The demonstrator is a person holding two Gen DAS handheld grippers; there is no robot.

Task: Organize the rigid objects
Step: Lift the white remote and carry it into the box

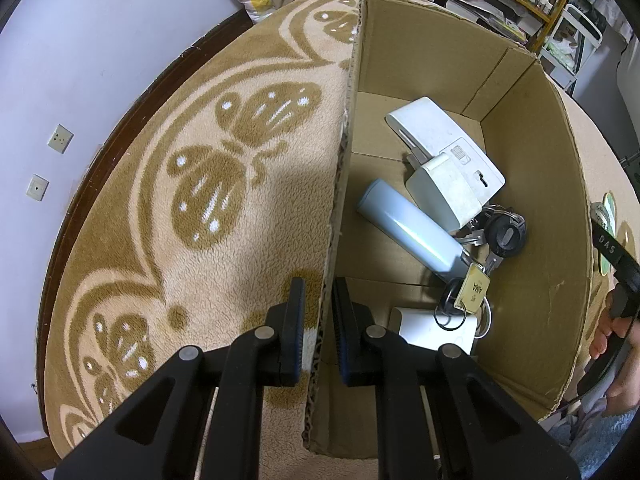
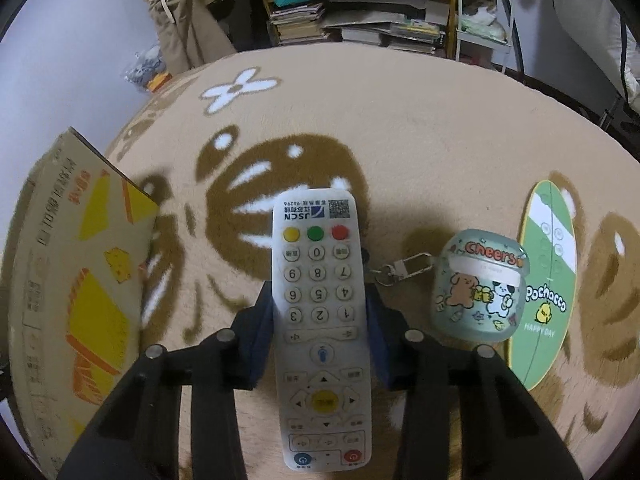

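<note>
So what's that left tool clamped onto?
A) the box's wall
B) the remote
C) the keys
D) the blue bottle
A: the left gripper has its jaws shut on the box's wall, while the bottle and keys lie loose inside and the remote sits between the right gripper's jaws.

White remote control [image 2: 322, 332] lies face up, lengthwise between the right tool's fingers, numbers upside down, yellow, green and red buttons at its far end. Just to its right, an earbud case [image 2: 480, 284] in a cartoon "Cheers" cover, metal clip pointing at the remote. Beside that, a green oval Pochacco card [image 2: 546, 280] flat on the blanket. Over in the open cardboard box [image 1: 532, 184]: a pale blue tumbler [image 1: 412, 232] on its side, white chargers [image 1: 444, 152], keys with a tag [image 1: 500, 240].
</note>
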